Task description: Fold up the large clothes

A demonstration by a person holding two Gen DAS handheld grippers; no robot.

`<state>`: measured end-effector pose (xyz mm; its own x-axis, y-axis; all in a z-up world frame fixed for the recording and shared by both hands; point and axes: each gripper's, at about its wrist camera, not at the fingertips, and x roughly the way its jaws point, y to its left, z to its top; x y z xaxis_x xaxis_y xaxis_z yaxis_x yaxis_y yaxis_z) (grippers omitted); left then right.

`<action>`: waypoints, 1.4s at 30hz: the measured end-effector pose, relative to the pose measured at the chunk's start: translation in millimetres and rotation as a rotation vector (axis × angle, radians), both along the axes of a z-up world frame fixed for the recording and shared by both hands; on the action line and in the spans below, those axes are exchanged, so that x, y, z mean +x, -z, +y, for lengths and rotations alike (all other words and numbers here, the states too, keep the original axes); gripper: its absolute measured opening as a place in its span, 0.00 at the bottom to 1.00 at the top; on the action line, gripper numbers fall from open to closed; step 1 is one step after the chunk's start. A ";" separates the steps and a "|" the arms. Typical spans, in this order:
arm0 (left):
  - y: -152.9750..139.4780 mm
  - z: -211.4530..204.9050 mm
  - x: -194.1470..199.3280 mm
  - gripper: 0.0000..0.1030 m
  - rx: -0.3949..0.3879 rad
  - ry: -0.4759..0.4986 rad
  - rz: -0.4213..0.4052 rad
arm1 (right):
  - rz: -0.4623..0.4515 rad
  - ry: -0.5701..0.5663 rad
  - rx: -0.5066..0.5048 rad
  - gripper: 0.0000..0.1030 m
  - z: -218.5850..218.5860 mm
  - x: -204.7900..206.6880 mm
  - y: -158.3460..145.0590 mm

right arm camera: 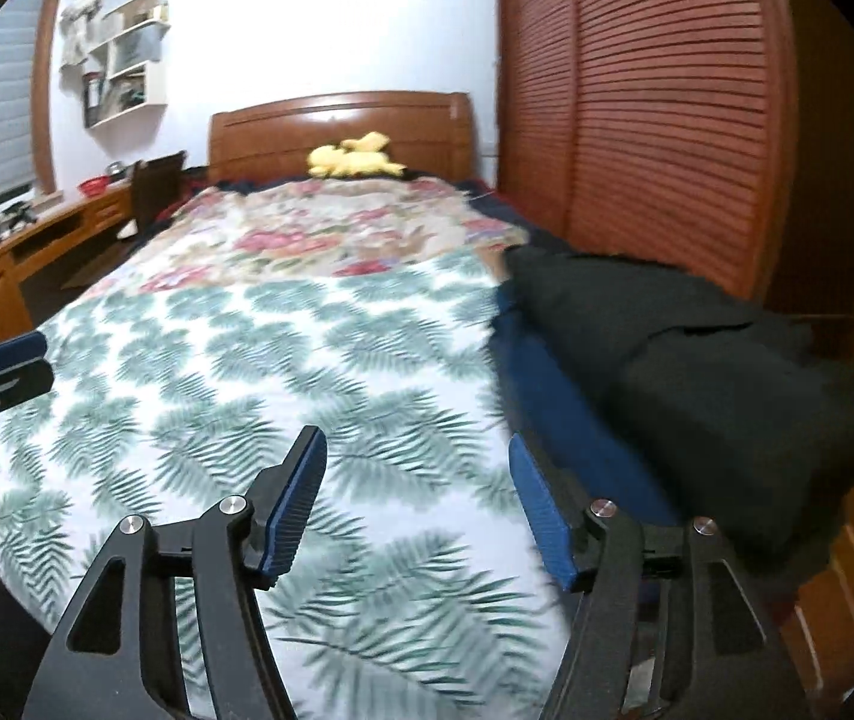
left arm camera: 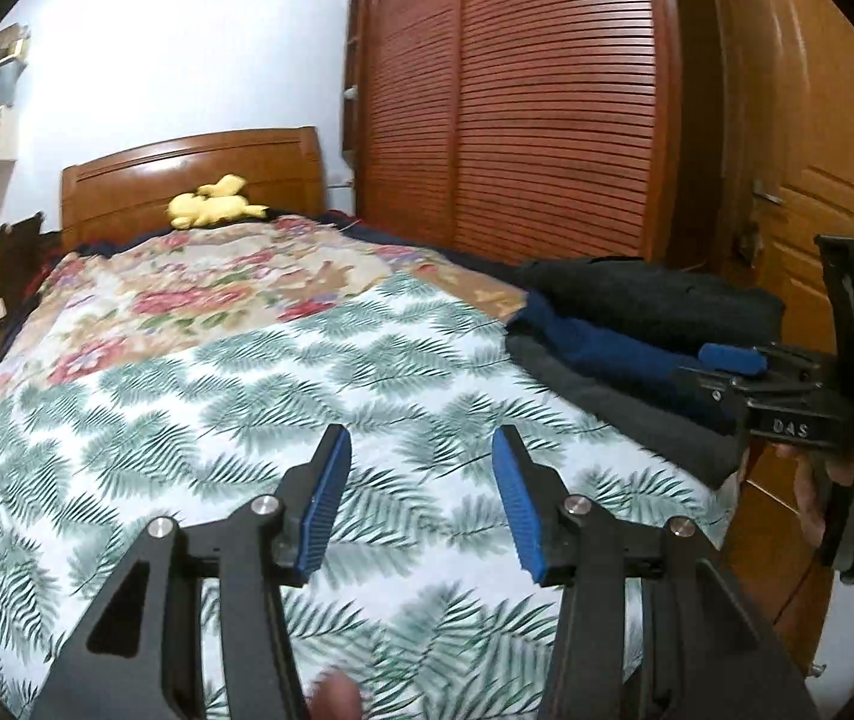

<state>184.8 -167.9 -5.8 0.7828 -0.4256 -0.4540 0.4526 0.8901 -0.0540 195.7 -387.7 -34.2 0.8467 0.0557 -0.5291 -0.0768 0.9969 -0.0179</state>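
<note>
A stack of folded clothes lies on the bed's right edge: a black garment [left arm camera: 655,294] on top, a navy blue one [left arm camera: 595,348] under it and a dark grey one [left arm camera: 625,414] at the bottom. In the right wrist view the black garment [right arm camera: 697,360] and the blue one [right arm camera: 565,414] lie just right of my right gripper [right arm camera: 418,450]. My left gripper [left arm camera: 421,438] is open and empty above the leaf-print cover [left arm camera: 307,372]. My right gripper is open and empty too; it also shows in the left wrist view [left arm camera: 727,369], next to the stack.
The bed has a floral quilt [left arm camera: 199,276], a yellow plush toy [left arm camera: 211,207] and a wooden headboard [left arm camera: 187,174]. A slatted wardrobe [left arm camera: 517,108] and a wooden door [left arm camera: 817,180] stand to the right. A desk [right arm camera: 19,258] and wall shelves [right arm camera: 121,66] are on the left.
</note>
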 end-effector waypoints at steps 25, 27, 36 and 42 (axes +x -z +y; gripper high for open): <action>54.5 122.8 -66.0 0.47 0.054 -0.312 0.091 | 0.035 -0.201 0.113 0.70 153.4 -31.8 50.8; 51.2 129.4 -73.4 0.47 0.044 -0.325 0.090 | 0.029 -0.212 0.119 0.70 161.8 -38.6 47.9; 7.7 151.5 -112.7 0.47 0.002 -0.375 0.006 | -0.066 -0.240 0.119 0.70 187.5 -72.7 5.4; -15.9 159.0 -130.6 0.47 -0.005 -0.397 -0.048 | -0.118 -0.256 0.120 0.70 194.6 -88.9 -18.9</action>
<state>54.2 -8.9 10.2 0.9072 -0.0882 -0.4113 0.0759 0.9961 -0.0460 106.9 -193.0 -15.3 0.8522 0.3319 -0.4044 -0.3305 0.9408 0.0755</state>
